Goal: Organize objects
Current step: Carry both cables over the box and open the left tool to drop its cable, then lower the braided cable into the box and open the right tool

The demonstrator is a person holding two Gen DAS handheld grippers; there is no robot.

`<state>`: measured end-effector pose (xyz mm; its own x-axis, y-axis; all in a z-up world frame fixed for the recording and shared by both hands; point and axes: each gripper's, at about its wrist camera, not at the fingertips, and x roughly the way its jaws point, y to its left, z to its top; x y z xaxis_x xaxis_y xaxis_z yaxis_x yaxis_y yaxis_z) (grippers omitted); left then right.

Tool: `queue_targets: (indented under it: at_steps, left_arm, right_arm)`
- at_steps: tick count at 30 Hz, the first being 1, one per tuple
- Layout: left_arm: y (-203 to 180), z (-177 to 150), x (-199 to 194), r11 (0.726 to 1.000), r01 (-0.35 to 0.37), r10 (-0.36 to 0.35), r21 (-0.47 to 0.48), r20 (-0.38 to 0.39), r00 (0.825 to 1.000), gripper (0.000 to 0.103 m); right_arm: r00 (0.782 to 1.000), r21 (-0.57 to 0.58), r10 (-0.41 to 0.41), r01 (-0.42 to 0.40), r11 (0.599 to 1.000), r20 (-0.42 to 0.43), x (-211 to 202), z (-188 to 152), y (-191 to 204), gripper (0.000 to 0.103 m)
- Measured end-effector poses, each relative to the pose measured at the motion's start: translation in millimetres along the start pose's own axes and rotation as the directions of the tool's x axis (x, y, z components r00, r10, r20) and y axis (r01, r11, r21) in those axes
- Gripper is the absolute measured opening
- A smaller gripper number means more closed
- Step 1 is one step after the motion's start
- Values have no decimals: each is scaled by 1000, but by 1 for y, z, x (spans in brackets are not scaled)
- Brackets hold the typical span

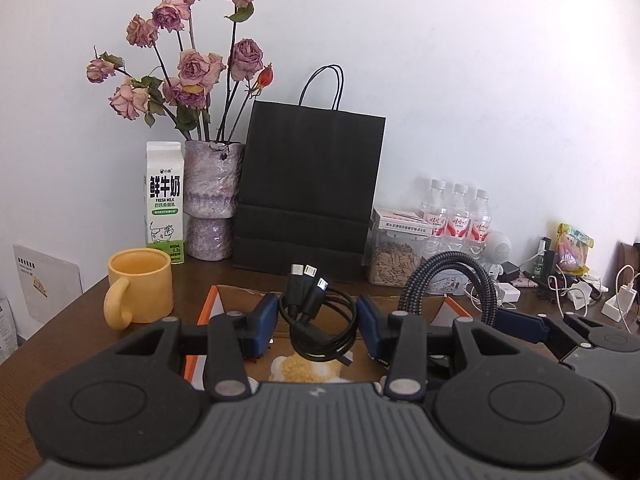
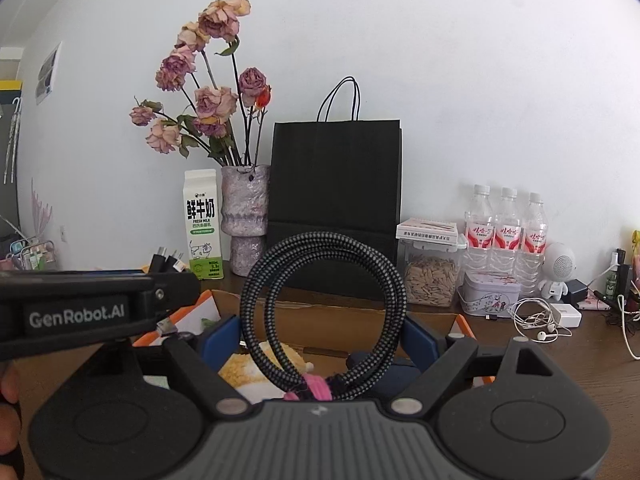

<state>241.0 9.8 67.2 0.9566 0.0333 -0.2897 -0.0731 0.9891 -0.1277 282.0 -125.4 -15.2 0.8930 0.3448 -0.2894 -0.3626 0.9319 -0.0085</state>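
Cluttered brown table [image 1: 68, 320], white wall behind. Left gripper [image 1: 318, 322] gripping black cable bundle [image 1: 320, 320]; right gripper [image 2: 322, 344] fingers apparently clamping braided cable coil [image 2: 324, 304], both hovering over cardboard box [image 2: 344, 322]. Lowering well inside before releasing, keeping coils wound.

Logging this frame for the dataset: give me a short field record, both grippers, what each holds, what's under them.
left gripper: closed on black cable bundle
right gripper: holds braided cable coil, jaws wide
coil tie: pink band
below: open cardboard box on wooden table
behind: yellow mug, milk carton, black paper bag
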Motion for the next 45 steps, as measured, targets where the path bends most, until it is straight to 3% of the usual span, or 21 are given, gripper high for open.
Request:
queue_targets:
  at_steps: [8,22,23,24,25,26,28,45]
  left_arm:
    - [12,-3,39,1000,-1,0,-24,-35,999,44]
    - [5,-17,45,1000,-4,5,14,-42,999,45]
    - [5,-18,45,1000,-4,5,11,-39,999,48]
    - [5,-19,44,1000,-7,8,11,-33,999,51]
    - [5,-19,44,1000,-12,12,12,-23,1000,65]
    - [6,-19,42,1000,-15,15,10,-12,1000,85]
    - [6,-20,39,1000,-27,27,5,15,1000,103]
    - [13,-24,26,998,-46,48,-29,52,997,103]
  right_arm:
    - [998,38,18,-16,999,-56,36,-12,-11,86]
    - [995,53,16,-11,999,-96,42,-23,-16,87]
    - [995,61,11,-5,998,-96,42,-24,-18,90]
    - [995,66,0,6,998,-99,43,-24,-20,99]
    - [994,69,-13,20,997,-104,43,-24,-21,103]
    - [994,73,-26,34,997,-103,42,-24,-22,103]
    - [994,78,-35,42,996,-101,41,-25,-25,103]
    - [997,27,-28,30,999,-76,11,-27,-29,103]
